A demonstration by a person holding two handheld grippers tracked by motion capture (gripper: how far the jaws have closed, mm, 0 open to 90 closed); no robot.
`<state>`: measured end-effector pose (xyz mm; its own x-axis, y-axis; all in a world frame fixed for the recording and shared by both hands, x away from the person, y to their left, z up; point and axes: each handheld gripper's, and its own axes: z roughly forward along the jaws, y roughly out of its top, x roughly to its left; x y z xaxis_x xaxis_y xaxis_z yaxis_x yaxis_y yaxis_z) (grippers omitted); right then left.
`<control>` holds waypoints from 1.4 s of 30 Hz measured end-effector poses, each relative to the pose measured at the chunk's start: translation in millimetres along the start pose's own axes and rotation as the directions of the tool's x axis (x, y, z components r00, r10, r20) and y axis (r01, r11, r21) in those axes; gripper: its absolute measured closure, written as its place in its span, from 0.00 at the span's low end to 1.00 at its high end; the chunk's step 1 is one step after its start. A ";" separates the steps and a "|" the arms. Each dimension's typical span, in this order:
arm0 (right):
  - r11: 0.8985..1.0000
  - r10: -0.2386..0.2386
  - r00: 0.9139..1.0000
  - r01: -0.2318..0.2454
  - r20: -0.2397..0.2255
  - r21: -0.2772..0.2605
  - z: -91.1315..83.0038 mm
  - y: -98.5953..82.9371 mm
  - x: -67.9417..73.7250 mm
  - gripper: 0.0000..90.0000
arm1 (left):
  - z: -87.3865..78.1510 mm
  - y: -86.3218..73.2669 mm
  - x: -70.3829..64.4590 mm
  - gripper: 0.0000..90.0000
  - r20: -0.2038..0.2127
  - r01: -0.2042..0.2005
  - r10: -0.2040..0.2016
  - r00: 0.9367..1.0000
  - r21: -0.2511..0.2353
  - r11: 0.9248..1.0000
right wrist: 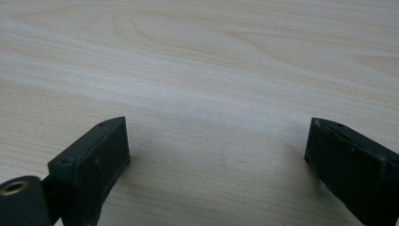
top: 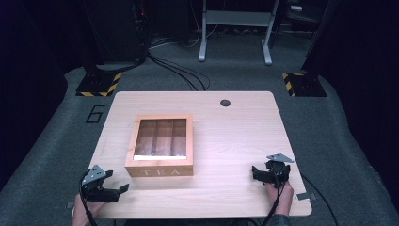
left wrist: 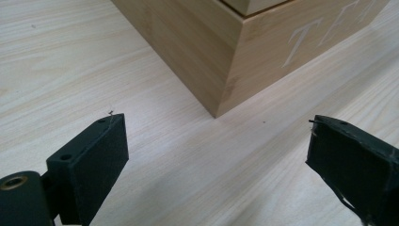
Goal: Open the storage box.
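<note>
High view, table point(top: 235, 141): pale wood top with a dark round hole near its 12 o'clock edge.
High view, tea box point(top: 160, 145): wooden box with a clear window lid, shut, the word TEA on the wall facing the person; it stands left of the table's middle, toward 9 o'clock, dividers showing through the lid.
High view, left gripper point(top: 114, 187): at about 7 o'clock on the table, held by a hand at the near edge, just beside the box's near left corner but apart from it; its jaws stand spread with nothing between them.
High view, right gripper point(top: 258, 173): at about 5 o'clock, well apart from the box, held by the other hand; jaws spread, holding nothing.
Left gripper view, box point(left wrist: 244, 52): its near corner rises at 12 o'clock ahead of the jaws, the pale letters at 1 o'clock; the two black jaws stand wide apart at 8 and 4 o'clock over bare wood, clear of the box.
Right gripper view, table top point(right wrist: 202, 70): bare wood grain ahead; the two black jaws stand wide apart at 8 and 4 o'clock, empty.
</note>
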<state>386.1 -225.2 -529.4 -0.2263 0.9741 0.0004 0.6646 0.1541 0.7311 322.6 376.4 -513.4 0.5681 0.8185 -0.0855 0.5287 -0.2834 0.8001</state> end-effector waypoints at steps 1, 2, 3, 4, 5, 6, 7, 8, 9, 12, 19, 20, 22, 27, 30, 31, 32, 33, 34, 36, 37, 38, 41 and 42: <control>1.000 0.000 1.000 0.000 0.000 0.000 0.0 0.0 0.0 0.07 | -0.2 0.6 -0.6 0.06 -0.002 0.001 -0.001 1.000 0.000 1.000; 1.000 0.000 1.000 0.000 0.000 0.000 0.0 0.0 0.0 0.07 | -0.8 1.9 -0.5 0.05 0.004 -0.011 0.011 1.000 0.008 1.000; 1.000 0.000 1.000 0.000 0.000 0.000 0.0 0.0 0.0 0.07 | -1.3 2.8 -1.2 0.06 0.001 -0.012 0.012 1.000 0.000 1.000; 1.000 0.000 1.000 0.000 0.000 0.000 0.0 0.0 0.0 0.07 | -4.1 4.9 -2.9 0.12 0.005 -0.006 0.007 1.000 -0.030 1.000; 1.000 0.000 1.000 0.000 0.000 0.000 0.0 0.0 0.0 0.07 | -6.1 5.9 -3.6 0.19 0.003 -0.009 0.009 1.000 -0.050 0.999; 1.000 0.000 1.000 0.000 0.000 0.000 0.0 0.0 0.0 0.07 | -6.1 5.9 -3.6 0.27 0.003 -0.009 0.009 1.000 -0.050 0.999; 1.000 0.000 1.000 0.000 0.000 0.000 0.0 0.0 0.0 0.07 | -7.7 7.2 -4.1 0.33 0.005 -0.010 0.010 1.000 -0.064 0.998; 1.000 0.000 1.000 0.000 0.000 0.000 0.0 0.0 0.0 0.07 | -9.9 8.3 -4.6 0.33 0.013 -0.009 0.010 1.000 -0.072 0.997; 1.000 0.001 1.000 -0.001 0.000 0.000 0.0 0.0 0.0 0.07 | -11.7 9.3 -5.5 0.40 0.008 -0.012 0.013 1.000 -0.089 0.996; 1.000 0.000 1.000 0.000 0.000 0.000 0.0 0.0 0.0 0.07 | -16.8 12.1 -8.0 0.62 0.003 -0.027 0.028 1.000 -0.108 0.994; 1.000 0.000 1.000 0.000 0.000 0.000 0.0 0.0 0.0 0.07 | -16.8 13.4 -7.5 0.98 -0.023 -0.008 0.005 1.000 -0.106 0.994; 1.000 0.000 1.000 0.000 0.000 0.000 0.0 0.0 0.0 0.07 | -16.7 14.0 -7.1 1.00 -0.019 -0.004 0.002 1.000 -0.100 0.995; 1.000 0.000 1.000 0.000 0.000 0.000 0.0 0.0 0.0 0.07 | -16.1 15.5 -7.6 1.00 -0.019 -0.005 0.003 1.000 -0.101 0.995; 1.000 0.000 1.000 0.000 0.000 0.000 0.0 0.0 0.0 0.07 | -12.5 18.6 -8.3 1.00 -0.020 -0.006 0.004 1.000 -0.112 0.994; 1.000 0.000 1.000 0.000 0.000 0.000 0.0 0.0 0.0 0.07 | -11.9 19.9 -8.2 1.00 -0.013 -0.003 0.002 1.000 -0.107 0.994; 1.000 0.000 1.000 0.000 0.000 0.000 0.0 0.0 0.0 0.07 | -10.9 20.0 -8.2 1.00 -0.014 0.001 -0.002 1.000 -0.111 0.994; 1.000 0.000 1.000 0.000 0.000 0.000 0.0 0.0 0.0 0.07 | -10.5 20.0 -8.3 1.00 -0.011 0.005 -0.006 1.000 -0.114 0.993; 1.000 0.000 1.000 0.000 0.000 0.000 0.0 0.0 0.0 0.07 | -9.7 20.6 -8.4 1.00 -0.009 0.002 -0.004 1.000 -0.118 0.993; 1.000 0.000 1.000 0.000 0.000 0.000 0.0 0.0 0.0 0.07 | -9.7 20.6 -8.4 1.00 -0.009 0.002 -0.004 1.000 -0.118 0.993; 1.000 0.000 1.000 0.000 0.000 0.000 0.0 0.0 0.0 0.07 | -8.5 21.3 -8.4 1.00 -0.009 0.007 -0.008 1.000 -0.121 0.993; 1.000 0.000 1.000 0.000 0.000 0.000 0.0 0.0 0.0 0.07 | -8.6 21.1 -8.0 1.00 -0.007 0.011 -0.012 1.000 -0.120 0.993; 1.000 0.000 1.000 0.000 0.000 0.000 0.0 0.0 0.0 0.07 | -8.6 21.1 -8.0 1.00 -0.007 0.011 -0.012 1.000 -0.120 0.993; 1.000 0.000 1.000 0.000 0.000 0.000 0.0 0.0 0.0 0.07 | -8.2 20.4 -6.5 1.00 0.005 0.018 -0.018 1.000 -0.127 0.992; 1.000 0.000 1.000 0.000 0.000 0.000 0.0 0.0 0.0 0.07 | -8.2 20.3 -6.2 1.00 0.007 0.022 -0.021 1.000 -0.127 0.992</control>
<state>386.1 -225.3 -529.4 -0.2261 0.9741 0.0004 0.6647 0.1540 0.7310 324.6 369.7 -491.8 0.5616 0.8205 -0.1066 0.4566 -0.1999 0.8669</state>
